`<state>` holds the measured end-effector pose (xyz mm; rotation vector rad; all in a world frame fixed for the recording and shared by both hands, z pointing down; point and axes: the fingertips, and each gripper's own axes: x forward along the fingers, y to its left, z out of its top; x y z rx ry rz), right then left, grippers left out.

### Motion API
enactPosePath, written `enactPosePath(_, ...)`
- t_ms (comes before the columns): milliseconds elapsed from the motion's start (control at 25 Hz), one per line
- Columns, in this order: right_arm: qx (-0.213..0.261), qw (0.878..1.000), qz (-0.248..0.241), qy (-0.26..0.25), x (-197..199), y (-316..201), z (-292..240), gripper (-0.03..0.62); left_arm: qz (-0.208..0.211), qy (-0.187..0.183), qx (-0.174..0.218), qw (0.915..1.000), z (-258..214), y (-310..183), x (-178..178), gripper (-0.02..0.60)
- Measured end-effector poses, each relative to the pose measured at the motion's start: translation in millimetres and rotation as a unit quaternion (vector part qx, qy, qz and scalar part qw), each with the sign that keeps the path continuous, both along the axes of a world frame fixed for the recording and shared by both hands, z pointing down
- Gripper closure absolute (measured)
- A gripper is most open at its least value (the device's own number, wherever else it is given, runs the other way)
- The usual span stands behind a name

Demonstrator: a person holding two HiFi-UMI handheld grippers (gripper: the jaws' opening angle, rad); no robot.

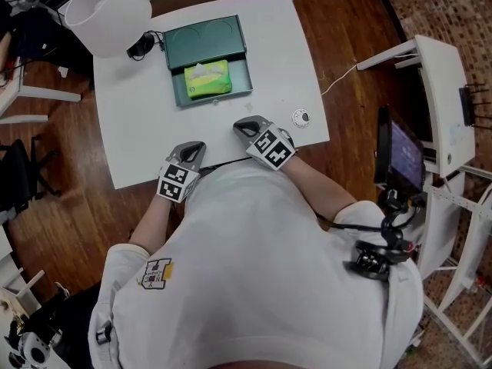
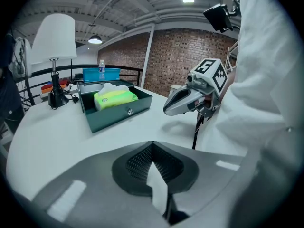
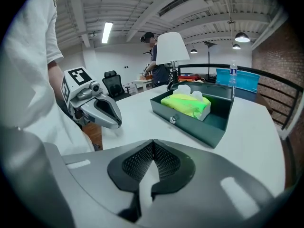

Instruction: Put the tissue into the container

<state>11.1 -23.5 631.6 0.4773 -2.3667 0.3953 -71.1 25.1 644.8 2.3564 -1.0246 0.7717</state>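
**A:** Right, largest first. The white table (image 1: 138, 129) holds the work, with a lamp (image 1: 108, 14) at its far left corner, well away from the working area. Why are both tools parked at the near edge?

**B:** My judgement is that it's a rest pose. The left gripper (image 1: 191, 151) and right gripper (image 1: 244, 126) sit close to the person's body, side by side and angled down towards the tabletop. Each one's own view shows the ribbed pads pressed together with nothing between them. Both are well apart from the box.

**A:** And the container (image 1: 240, 75)?

**B:** It's a dark green box lying open near the far edge, with its lid flat behind it. Its front wall faces the grippers, so the way in is clear. Inside lies the tissue pack (image 1: 207, 80), yellow-green and flat on the box floor, towards the left. It leaves a bare strip on the right.

**A:** So the task reads as done?

**B:** Judging by position, yes. The smallest item is a little round object (image 1: 301, 118) alone on the table near the right gripper. I can't identify it.
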Motion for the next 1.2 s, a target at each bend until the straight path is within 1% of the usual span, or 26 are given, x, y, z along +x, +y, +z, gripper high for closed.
enactPosePath(280, 0.006, 1.000, -0.008, 0.008, 1, 1, 2, 0.594, -0.009, -0.005, 0.001, 1.0000, 5, 2, -1, 0.581)
enactPosePath(440, 0.012, 1.000, -0.017, 0.003, -4, -5, 5, 0.594, -0.015, -0.011, 0.006, 0.9998, 2, -3, -3, 0.581)
enactPosePath(600, 0.010, 1.000, -0.007, 0.019, 1, 0, 7, 0.594, -0.006, -0.002, 0.002, 1.0000, 1, 0, -1, 0.581)
enactPosePath(720, 0.015, 1.000, -0.014, 0.011, -6, 0, 4, 0.594, -0.013, -0.003, 0.005, 0.9999, -2, 0, -5, 0.581)
enactPosePath(920, 0.016, 1.000, -0.015, 0.011, -9, 1, 0, 0.594, -0.017, -0.005, 0.010, 0.9998, -8, 2, -6, 0.581)
enactPosePath(1200, 0.025, 0.999, -0.029, 0.000, -25, -10, -4, 0.594, -0.043, -0.013, 0.019, 0.9988, -15, -4, -21, 0.581)
